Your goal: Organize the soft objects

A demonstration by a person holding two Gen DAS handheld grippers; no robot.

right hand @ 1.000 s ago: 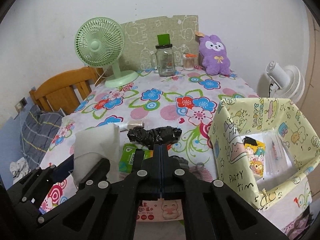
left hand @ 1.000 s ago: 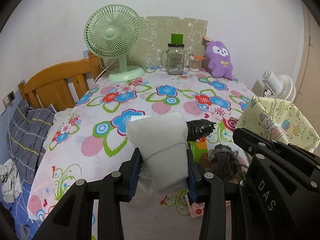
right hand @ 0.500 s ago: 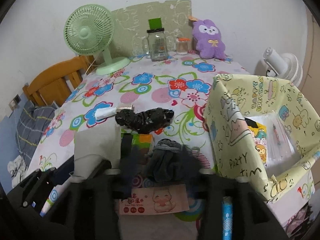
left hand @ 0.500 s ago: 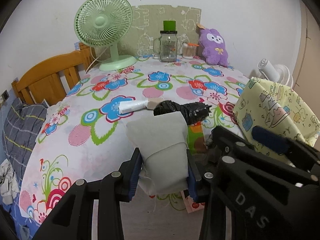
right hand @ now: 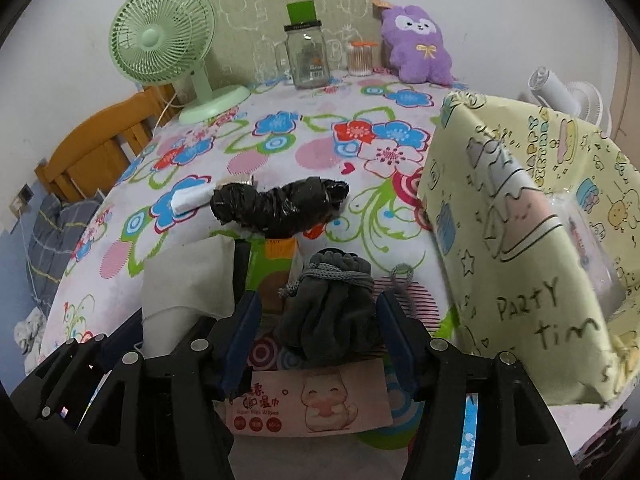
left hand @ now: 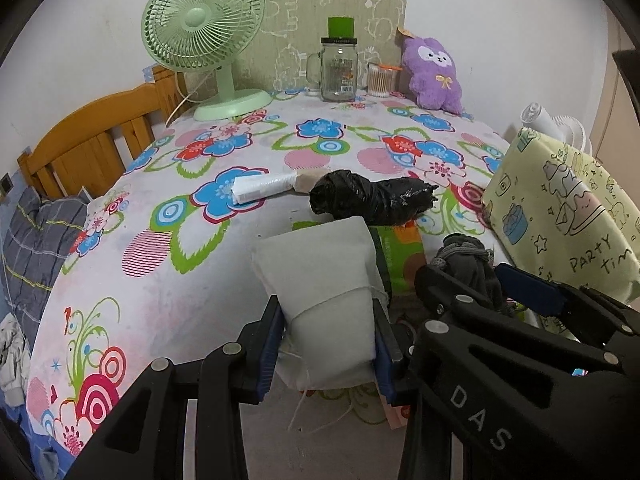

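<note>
Right wrist view: right hand-held gripper [right hand: 318, 320] closing, jaws straddling grey drawstring pouch [right hand: 328, 312], pads not yet pressing | pouch lies on desk [right hand: 248, 160] beside yellow bag [right hand: 520, 220] | soft, light, compressible; grip mid-body below cord | left hand-held gripper [left hand: 326, 344] clamps white cloth pouch [left hand: 324, 296], also limp

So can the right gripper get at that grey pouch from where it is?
Probably yes. The right gripper already has the grey pouch between its closing jaws, nothing blocks it, and the yellow bag stands off to the side.
</note>
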